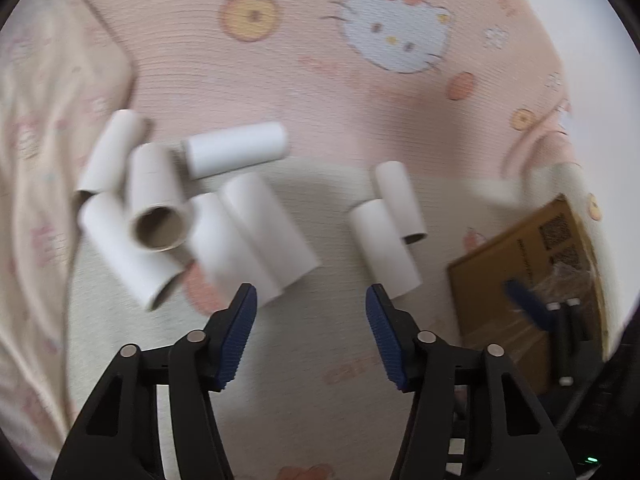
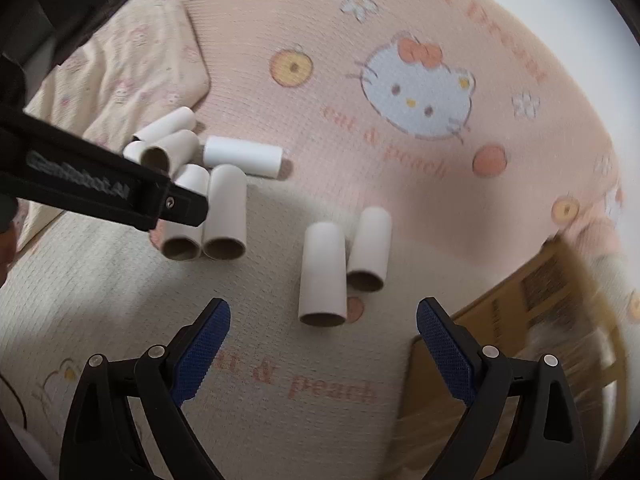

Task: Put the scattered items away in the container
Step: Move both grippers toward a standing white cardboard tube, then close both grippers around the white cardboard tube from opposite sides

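Observation:
Several white cardboard tubes lie on a pink cartoon-print bed sheet (image 1: 320, 80). In the left wrist view a heap of tubes (image 1: 160, 200) lies ahead to the left and a pair of tubes (image 1: 384, 248) to the right. My left gripper (image 1: 310, 296) hovers open between the two groups with nothing in it. In the right wrist view my right gripper (image 2: 324, 310) stands wide open, and the near end of one tube (image 2: 322, 272) of the pair lies just between its fingertips, untouched. A brown cardboard box (image 2: 520, 312) sits to the right.
A cream patterned pillow (image 2: 132, 64) lies beyond the heap at the far left. The left gripper's black body (image 2: 100, 188) crosses the right wrist view over the heap. The right gripper's blue pad (image 1: 524, 300) shows over the box (image 1: 500, 272) in the left wrist view.

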Available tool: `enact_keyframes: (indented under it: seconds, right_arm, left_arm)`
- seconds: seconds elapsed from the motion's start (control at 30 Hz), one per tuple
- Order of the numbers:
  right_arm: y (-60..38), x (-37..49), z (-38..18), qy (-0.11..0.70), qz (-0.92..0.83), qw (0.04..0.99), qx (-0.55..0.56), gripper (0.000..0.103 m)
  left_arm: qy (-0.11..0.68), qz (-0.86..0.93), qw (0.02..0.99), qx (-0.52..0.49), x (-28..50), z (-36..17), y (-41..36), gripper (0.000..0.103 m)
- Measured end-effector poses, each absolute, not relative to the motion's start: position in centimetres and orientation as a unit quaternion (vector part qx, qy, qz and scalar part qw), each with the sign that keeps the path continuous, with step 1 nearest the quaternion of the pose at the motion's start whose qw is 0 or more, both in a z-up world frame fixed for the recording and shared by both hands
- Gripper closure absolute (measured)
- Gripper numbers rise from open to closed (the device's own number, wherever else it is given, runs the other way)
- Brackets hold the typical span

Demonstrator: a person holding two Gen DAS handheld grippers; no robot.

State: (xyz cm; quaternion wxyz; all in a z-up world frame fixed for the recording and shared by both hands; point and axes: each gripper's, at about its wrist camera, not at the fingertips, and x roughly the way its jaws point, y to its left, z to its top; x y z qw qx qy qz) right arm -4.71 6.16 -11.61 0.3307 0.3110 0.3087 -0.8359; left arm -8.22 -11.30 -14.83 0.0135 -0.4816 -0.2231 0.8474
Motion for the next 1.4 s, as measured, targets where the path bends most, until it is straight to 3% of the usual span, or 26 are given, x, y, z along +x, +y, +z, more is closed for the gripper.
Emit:
enact_keyframes:
  seconds: [0.27,0.47,0.57,0.73,0.83,0.9,0.97,1.23,1.4]
  right_arm:
    - [7.3,-7.7,-14.4,0.243,-0.843,0.332,0.346,0.01]
    - [7.2,-9.5,-15.6,0.206,-0.836,0.348,0.37,0.01]
    - [7.4,-10.7,-15.9,0.172,-0.829,0.353,0.397,0.019]
    - [7.5,-11.7,-16.7,0.148,-0.814,0.37,0.423,0.05]
    - [7.4,-12.0,-17.4,0.156,-0.81,0.361,0.435,0.059]
    - [7.7,-12.3,-17.6,0.149,-0.811,0.358,0.438,0.062]
    - [8.0,-12.6,-17.8,0.132,-0.809,0.361,0.445,0.064]
    - [8.8,-12.2,-17.6,0.133,-0.799,0.36,0.463,0.064]
    - [9.7,-9.7,-17.3,0.177,-0.791,0.356,0.466,0.064]
  left_arm:
    - [-0.218,0.845,0.062,-0.485,-11.9,-16.8,-8.0,0.048]
    - [-0.281,0.816,0.094,-0.497,-14.6,-19.2,-8.1,0.048]
    - [-0.311,0.803,0.109,-0.496,-15.4,-20.0,-8.2,0.048]
    - [-0.31,0.796,0.111,-0.509,-16.6,-20.9,-7.6,0.048]
    - [-0.301,0.801,0.103,-0.507,-17.0,-21.2,-7.2,0.049]
    - [-0.301,0.8,0.095,-0.51,-17.3,-21.6,-7.2,0.061]
    - [-0.307,0.795,0.095,-0.514,-17.5,-22.0,-7.1,0.068]
    - [-0.324,0.787,0.106,-0.515,-16.0,-21.9,-6.9,0.079]
    - [-0.333,0.774,0.116,-0.526,-13.9,-22.2,-6.7,0.079]
